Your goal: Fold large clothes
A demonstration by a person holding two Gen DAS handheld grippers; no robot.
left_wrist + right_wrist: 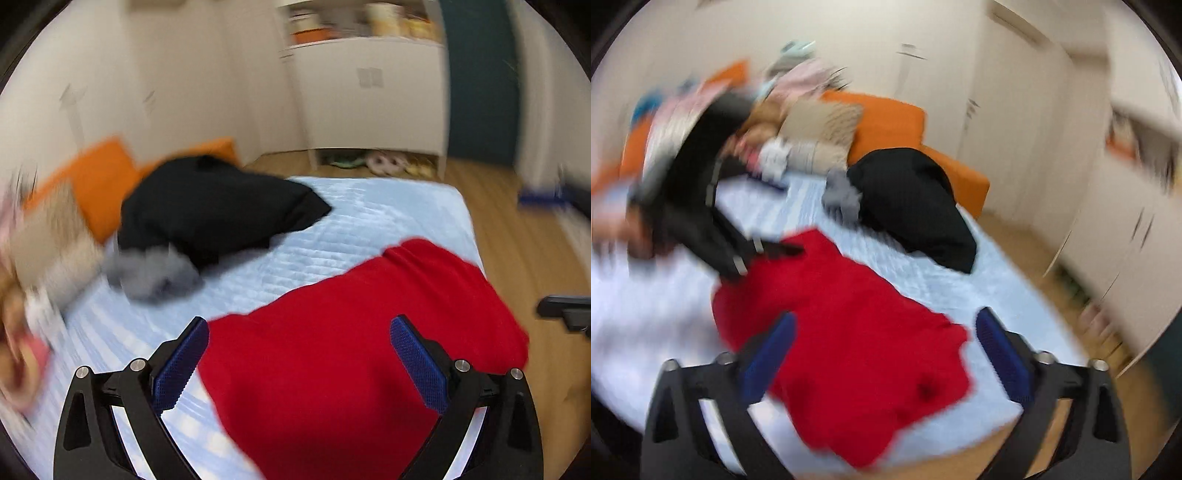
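A red garment lies spread on the light blue bed cover, near its front right corner. My left gripper is open and empty, hovering above the garment. In the right wrist view the red garment lies below my right gripper, which is open and empty. My left gripper also shows there, dark and blurred, at the garment's far left edge. Both views are motion-blurred.
A black garment and a small grey item lie further back on the bed. Orange cushions and a pile of clothes sit at the head. White cabinets and wooden floor lie beyond the bed.
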